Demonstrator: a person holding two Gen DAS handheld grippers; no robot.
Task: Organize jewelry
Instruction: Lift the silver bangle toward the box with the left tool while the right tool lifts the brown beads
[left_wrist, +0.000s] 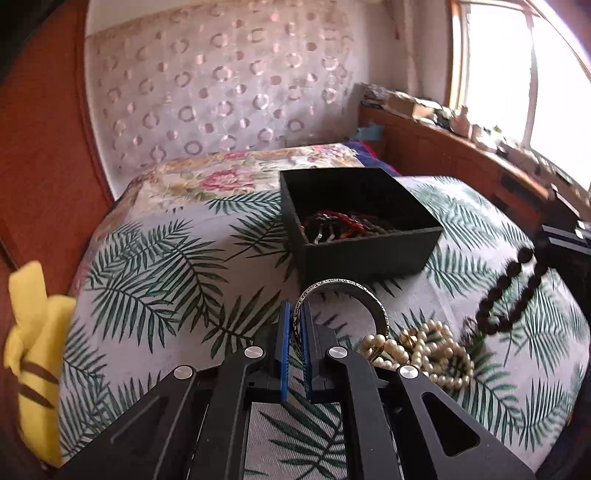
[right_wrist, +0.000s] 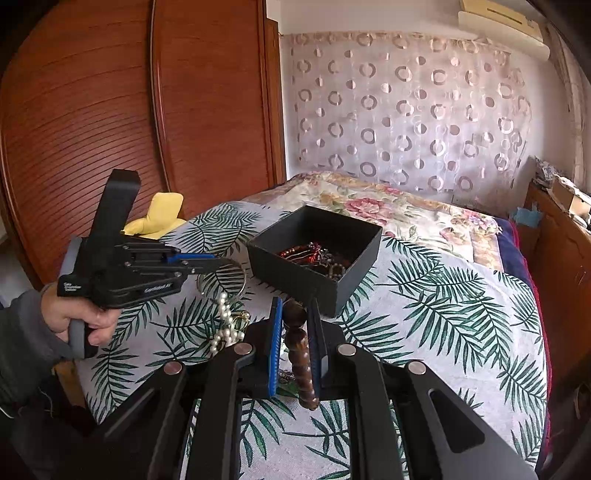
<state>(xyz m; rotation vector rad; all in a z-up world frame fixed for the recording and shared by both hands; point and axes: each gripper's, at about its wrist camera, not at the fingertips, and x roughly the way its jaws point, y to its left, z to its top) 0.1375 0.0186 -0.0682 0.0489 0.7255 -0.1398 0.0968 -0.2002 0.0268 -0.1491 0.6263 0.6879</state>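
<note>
Left gripper (left_wrist: 294, 325) pinches the silver bangle (left_wrist: 343, 295) between its fingers, lifted above the bed (left_wrist: 155, 258). Right gripper (right_wrist: 295, 325) clamps the brown bead bracelet (right_wrist: 301, 347), just before the black box (right_wrist: 314, 273) mid-bed.

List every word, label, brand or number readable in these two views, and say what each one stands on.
"GenRobot.AI": white print on the side of the left gripper, seen from the right wrist camera.
Small white label near that gripper's handle: too small to read.
Engraved marks around the silver bangle: too blurred to read.
No other text is legible.
</note>
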